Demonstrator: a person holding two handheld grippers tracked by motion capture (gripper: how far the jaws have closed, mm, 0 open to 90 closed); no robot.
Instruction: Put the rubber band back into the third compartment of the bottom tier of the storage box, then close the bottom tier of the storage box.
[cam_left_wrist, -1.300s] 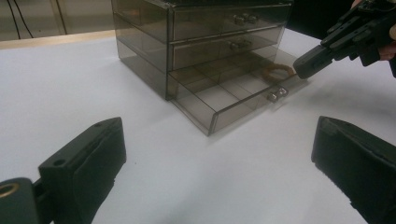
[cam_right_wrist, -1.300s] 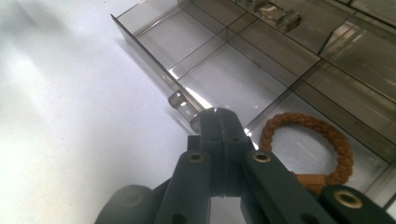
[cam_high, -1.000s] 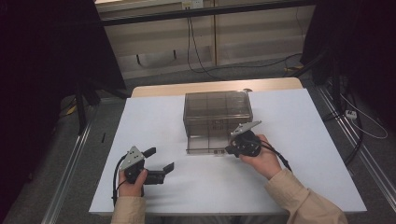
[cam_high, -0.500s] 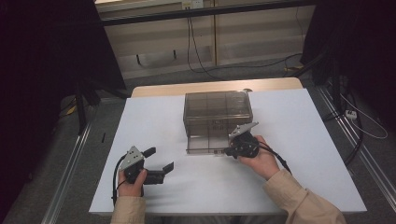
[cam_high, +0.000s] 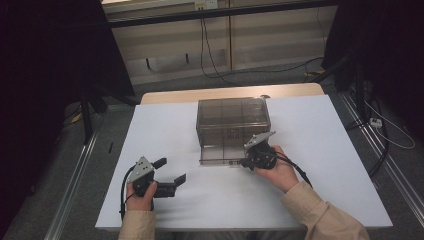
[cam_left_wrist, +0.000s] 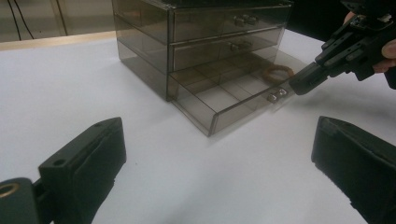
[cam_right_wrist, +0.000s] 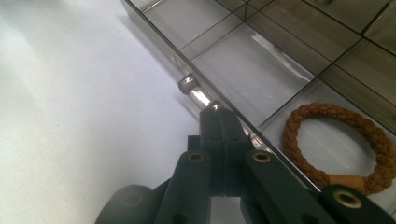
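Drawer (cam_left_wrist: 233, 100) stands pulled out, right claw (cam_right_wrist: 219, 116) pinching its knob (cam_right_wrist: 198, 93), left claw (cam_high: 167, 172) spread; next likely a straight push shut.

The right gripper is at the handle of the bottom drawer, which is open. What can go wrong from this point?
1. The right gripper, shut, sits at one end of the small handle, so it may slip off.
2. An off-centre push or pull could skew the bottom drawer or shift the light-looking drawer box, which nothing steadies; the left gripper is open and apart from it.
3. A jerk could shake the brown ring inside.
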